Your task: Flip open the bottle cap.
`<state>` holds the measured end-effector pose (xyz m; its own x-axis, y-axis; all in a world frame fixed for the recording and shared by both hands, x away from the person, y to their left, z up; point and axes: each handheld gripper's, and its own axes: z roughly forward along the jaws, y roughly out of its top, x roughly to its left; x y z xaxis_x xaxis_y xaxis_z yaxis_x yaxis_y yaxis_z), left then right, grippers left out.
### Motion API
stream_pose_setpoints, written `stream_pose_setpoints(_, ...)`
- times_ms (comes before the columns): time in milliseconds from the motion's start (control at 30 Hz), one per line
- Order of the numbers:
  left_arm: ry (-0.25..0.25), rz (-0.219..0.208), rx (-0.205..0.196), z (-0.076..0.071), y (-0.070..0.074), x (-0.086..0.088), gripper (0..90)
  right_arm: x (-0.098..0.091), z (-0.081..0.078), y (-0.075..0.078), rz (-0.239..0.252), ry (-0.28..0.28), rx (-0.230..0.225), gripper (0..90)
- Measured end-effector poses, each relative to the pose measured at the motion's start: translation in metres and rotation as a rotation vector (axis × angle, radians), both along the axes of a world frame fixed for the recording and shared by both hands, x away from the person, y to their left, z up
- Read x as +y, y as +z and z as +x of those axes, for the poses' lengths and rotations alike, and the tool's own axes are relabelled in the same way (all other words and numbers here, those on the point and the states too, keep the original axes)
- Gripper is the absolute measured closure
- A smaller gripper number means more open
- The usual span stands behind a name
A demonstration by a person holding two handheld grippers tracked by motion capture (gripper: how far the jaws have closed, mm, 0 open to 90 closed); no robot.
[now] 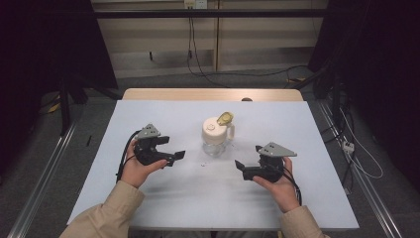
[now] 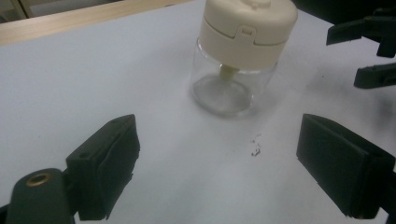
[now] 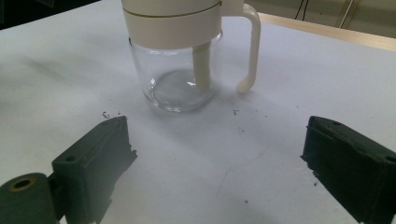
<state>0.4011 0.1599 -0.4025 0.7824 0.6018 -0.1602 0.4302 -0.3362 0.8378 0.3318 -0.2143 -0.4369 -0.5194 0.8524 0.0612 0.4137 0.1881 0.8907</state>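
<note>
Jaws of the left gripper stand wide with nothing between them, held just off the white table cover to the left of the glass jar. The jar stands upright at the middle of the table, apart from both grippers, its cream lid on, its cream handle at the side and its flip cap raised. The right gripper is likewise spread and empty on the jar's right; a sound approach would likely be to steady the glass body with one gripper, squarely, before the other works the lid or handle.
</note>
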Motion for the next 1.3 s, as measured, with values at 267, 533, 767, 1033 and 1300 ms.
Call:
stream_pose_setpoints(267,0.032,-0.01,0.004,-0.008,-0.011,0.02,12.0,-0.017,-0.007,-0.001,0.041,-0.006,0.007,8.9)
stream_pose_setpoints(533,0.044,-0.002,0.0,-0.017,-0.016,0.036,11.2,-0.034,-0.016,0.001,0.052,-0.034,0.0,8.5)
stream_pose_setpoints(767,0.052,-0.006,0.002,-0.021,-0.019,0.044,9.9,-0.05,-0.022,0.0,0.056,-0.061,-0.001,8.4)
stream_pose_setpoints(1033,0.052,-0.02,0.008,-0.027,-0.023,0.051,9.0,-0.059,-0.028,-0.003,0.04,-0.071,0.01,8.3)
stream_pose_setpoints(1300,0.063,-0.023,-0.003,-0.034,-0.024,0.064,8.7,-0.067,-0.036,-0.004,0.045,-0.083,0.011,8.3)
